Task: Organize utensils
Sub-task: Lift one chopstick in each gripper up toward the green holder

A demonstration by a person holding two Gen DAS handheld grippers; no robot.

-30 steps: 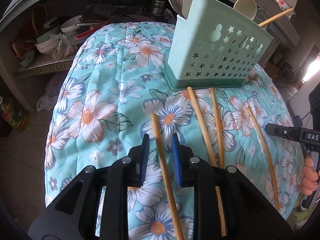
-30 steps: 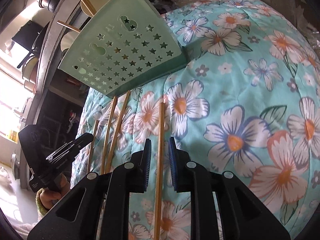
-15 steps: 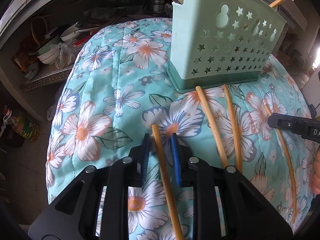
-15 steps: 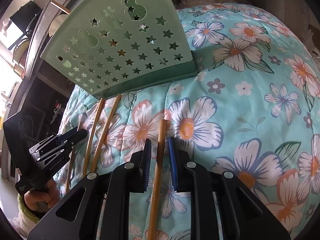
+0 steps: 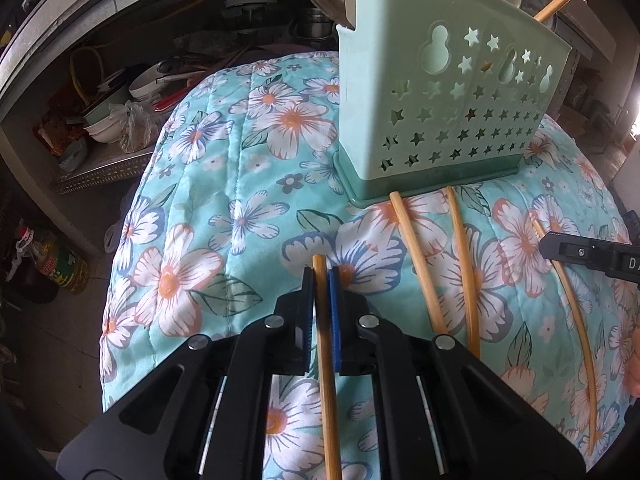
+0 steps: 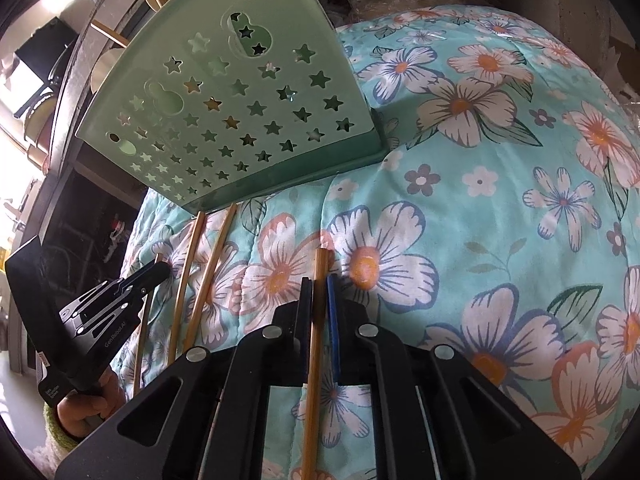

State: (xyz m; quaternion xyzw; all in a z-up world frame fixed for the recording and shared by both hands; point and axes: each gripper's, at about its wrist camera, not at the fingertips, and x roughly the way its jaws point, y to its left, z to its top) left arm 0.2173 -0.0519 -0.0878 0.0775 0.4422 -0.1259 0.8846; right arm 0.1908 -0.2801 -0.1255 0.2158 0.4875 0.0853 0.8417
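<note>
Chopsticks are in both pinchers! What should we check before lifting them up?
1. Left gripper shut on the left chopstick: ok.
2. Right gripper shut on the right chopstick: ok.
3. Two middle chopsticks lie clear of both grips: ok.
4. Green holder stands upright on the flowery cloth: ok.
5. Free room inside the holder: cannot tell.

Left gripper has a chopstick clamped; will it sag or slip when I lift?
Probably stiff: the chopstick looks like straight bamboo. Likely light, being so thin. It may pivot downward, since the left gripper pinches it near one end.
</note>
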